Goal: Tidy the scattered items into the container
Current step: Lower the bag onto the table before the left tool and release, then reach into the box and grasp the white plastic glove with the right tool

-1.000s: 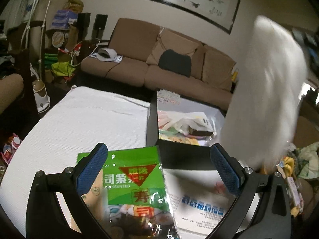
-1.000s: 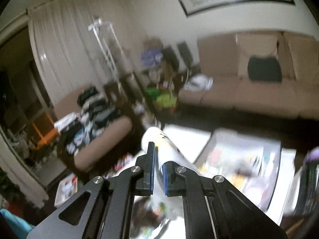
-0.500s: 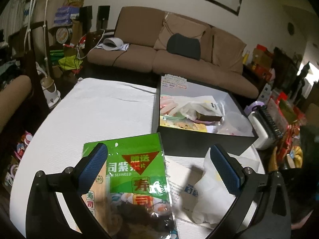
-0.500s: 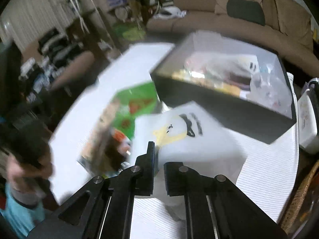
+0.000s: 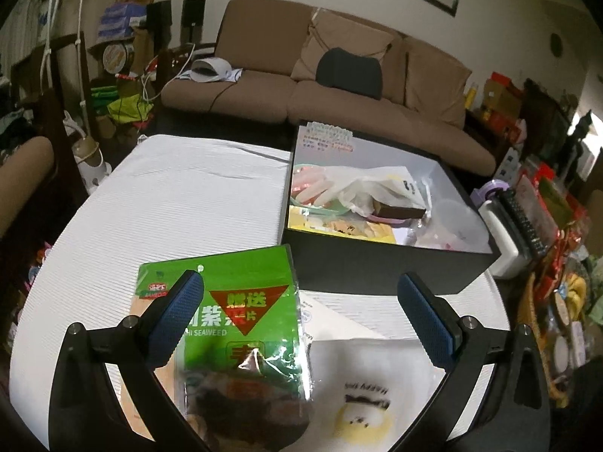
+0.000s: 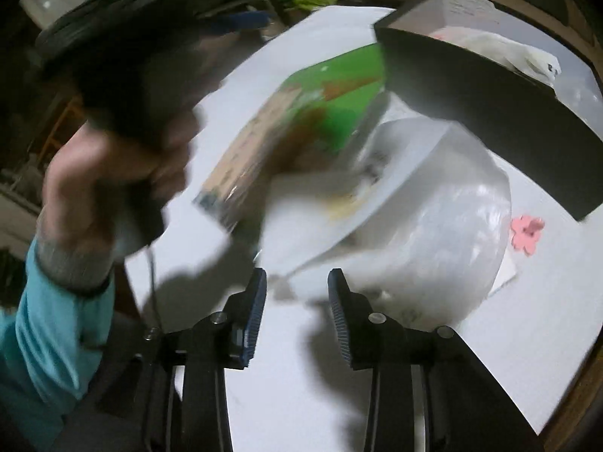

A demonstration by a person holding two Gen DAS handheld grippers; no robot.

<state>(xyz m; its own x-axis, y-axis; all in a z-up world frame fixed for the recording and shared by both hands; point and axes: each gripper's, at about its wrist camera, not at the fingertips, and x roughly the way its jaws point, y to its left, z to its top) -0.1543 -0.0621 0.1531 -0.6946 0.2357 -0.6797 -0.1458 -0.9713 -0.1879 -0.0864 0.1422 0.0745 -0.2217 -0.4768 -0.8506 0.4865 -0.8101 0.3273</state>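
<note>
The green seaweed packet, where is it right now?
In the left wrist view, the green seaweed packet lies on the white table, just in front of the black box, beside the white bag.

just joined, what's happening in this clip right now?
A person with a handheld gripper in each hand is tidying a white table into the black box, which already holds bags and snacks. The left gripper is open, hovering over the green seaweed packet. The right gripper is open beside the white plastic bag, which lies on the table next to the packet, not gripped. The right view is blurred. Both items are outside the box.
</note>
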